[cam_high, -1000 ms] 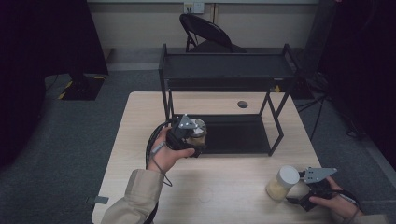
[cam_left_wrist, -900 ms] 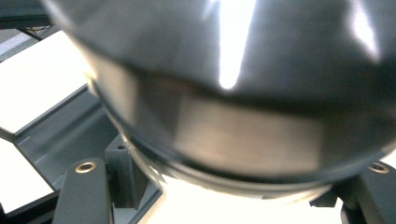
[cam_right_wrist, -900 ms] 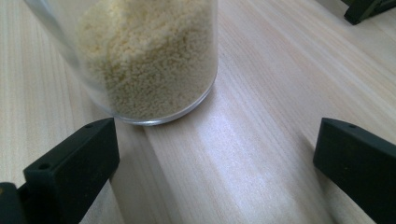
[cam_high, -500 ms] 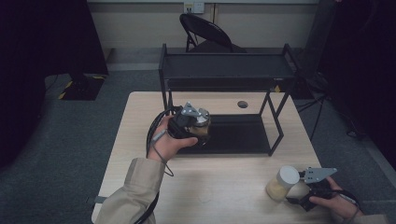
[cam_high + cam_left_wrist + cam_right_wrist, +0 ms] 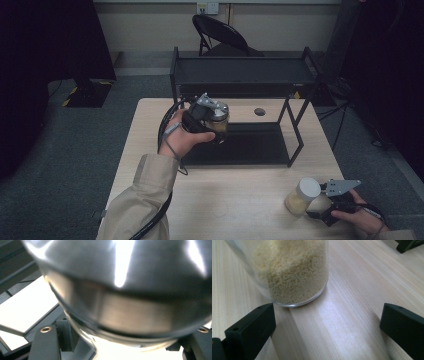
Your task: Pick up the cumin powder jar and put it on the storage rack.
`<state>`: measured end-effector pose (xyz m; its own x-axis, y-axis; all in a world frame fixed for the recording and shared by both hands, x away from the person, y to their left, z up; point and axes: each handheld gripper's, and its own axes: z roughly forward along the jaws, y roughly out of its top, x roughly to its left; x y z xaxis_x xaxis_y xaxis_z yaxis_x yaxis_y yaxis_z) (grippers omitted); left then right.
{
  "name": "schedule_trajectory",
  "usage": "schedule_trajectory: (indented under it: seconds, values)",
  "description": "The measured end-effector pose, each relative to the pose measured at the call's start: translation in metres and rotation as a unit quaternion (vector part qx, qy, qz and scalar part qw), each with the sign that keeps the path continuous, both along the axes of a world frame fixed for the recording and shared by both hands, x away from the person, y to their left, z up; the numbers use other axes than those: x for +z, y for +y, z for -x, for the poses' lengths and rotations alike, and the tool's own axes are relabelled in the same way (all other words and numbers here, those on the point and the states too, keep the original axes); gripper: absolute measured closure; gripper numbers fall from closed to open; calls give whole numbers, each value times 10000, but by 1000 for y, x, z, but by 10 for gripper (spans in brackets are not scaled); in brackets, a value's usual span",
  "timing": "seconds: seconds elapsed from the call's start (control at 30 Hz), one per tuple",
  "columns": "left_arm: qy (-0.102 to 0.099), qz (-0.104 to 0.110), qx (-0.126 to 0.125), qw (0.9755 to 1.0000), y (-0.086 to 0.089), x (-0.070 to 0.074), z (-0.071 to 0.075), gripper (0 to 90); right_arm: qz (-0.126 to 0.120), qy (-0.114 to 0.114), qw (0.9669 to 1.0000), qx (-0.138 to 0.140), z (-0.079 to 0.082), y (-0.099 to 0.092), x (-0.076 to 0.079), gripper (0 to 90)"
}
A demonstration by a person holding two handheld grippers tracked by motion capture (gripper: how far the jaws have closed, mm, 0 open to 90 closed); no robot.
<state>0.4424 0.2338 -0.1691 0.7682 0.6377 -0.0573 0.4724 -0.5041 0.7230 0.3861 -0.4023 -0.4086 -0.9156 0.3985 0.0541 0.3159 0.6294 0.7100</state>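
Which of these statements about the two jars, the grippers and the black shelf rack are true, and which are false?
1. The left gripper holds a jar above the table. True.
2. The right gripper is clamped on the grain jar. False: its jaws stand open, and the jar stands on the table just ahead of them.
3. The grain jar has a white lid. True.
4. The black shelf rack lies tipped on its side. False: it stands upright on the table.
5. The held jar already stands on the rack's top shelf. False: it hangs in front of the rack.
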Motion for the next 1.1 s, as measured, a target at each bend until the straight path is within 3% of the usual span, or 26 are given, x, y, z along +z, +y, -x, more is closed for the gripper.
schedule_trajectory:
  seconds: [0.4, 0.5, 0.6, 0.73, 0.87, 1.1]
  values:
    - [-96, 117, 111, 9998, -3, 30, -10, 313, 6, 2, 10000, 5, 0, 0, 0, 0]
    - [-116, 28, 136, 9998, -6, 40, -13, 312, 6, 2, 10000, 4, 0, 0, 0, 0]
    - [-123, 114, 143, 9998, -6, 46, -16, 312, 6, 2, 10000, 4, 0, 0, 0, 0]
    - [-153, 42, 126, 9998, -11, 56, -19, 312, 5, 1, 10000, 5, 0, 0, 0, 0]
    - [-101, 169, 143, 9997, -12, 62, -25, 312, 6, 1, 10000, 5, 0, 0, 0, 0]
    - [-135, 172, 167, 9996, -19, 74, -30, 312, 5, 1, 10000, 5, 0, 0, 0, 0]
